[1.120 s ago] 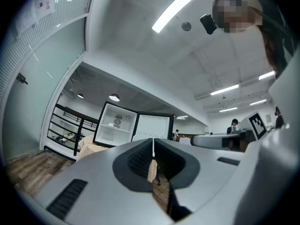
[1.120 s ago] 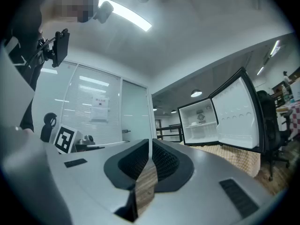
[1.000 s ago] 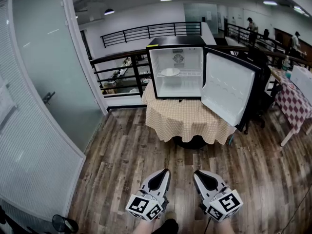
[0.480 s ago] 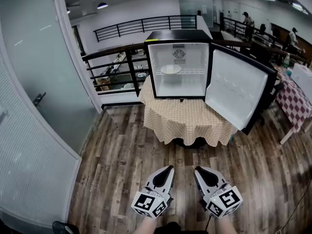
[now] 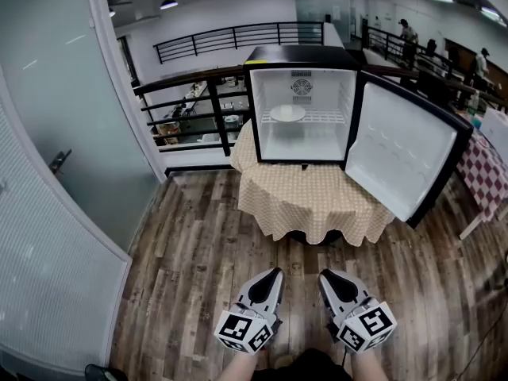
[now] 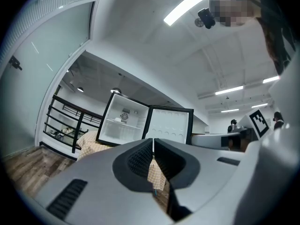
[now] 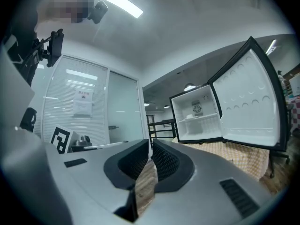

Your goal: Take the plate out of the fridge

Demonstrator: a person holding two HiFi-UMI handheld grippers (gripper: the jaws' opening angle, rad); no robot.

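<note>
- Well, my left hand-held gripper (image 5: 275, 273) was clenched, its jaws pressed together with nothing between them, held low over the wooden floor (image 5: 198, 252).
- My right hand-held gripper (image 5: 324, 275) sat just beside it, likewise clenched and gripping nothing.
- Both pointed toward the fridge (image 5: 300, 54) and were well apart from it.
- The fridge stood on a desk (image 5: 313, 201) draped in a checked cloth that hung down over its edge.
- Its door (image 5: 401, 161) was swung wide open to my right, with the white inner lining facing me.
- The plate (image 5: 286, 113), a white one, lay on the wire shelf (image 5: 321, 117) in the upper half of the fridge, left of the middle, untouched by either hand-held gripper.
- A black railing (image 5: 190, 94) ran behind the desk, and a frosted glass wall (image 5: 48, 133) stood on my left.
- Two people stood far off at the back right, too small to tell more.
</note>
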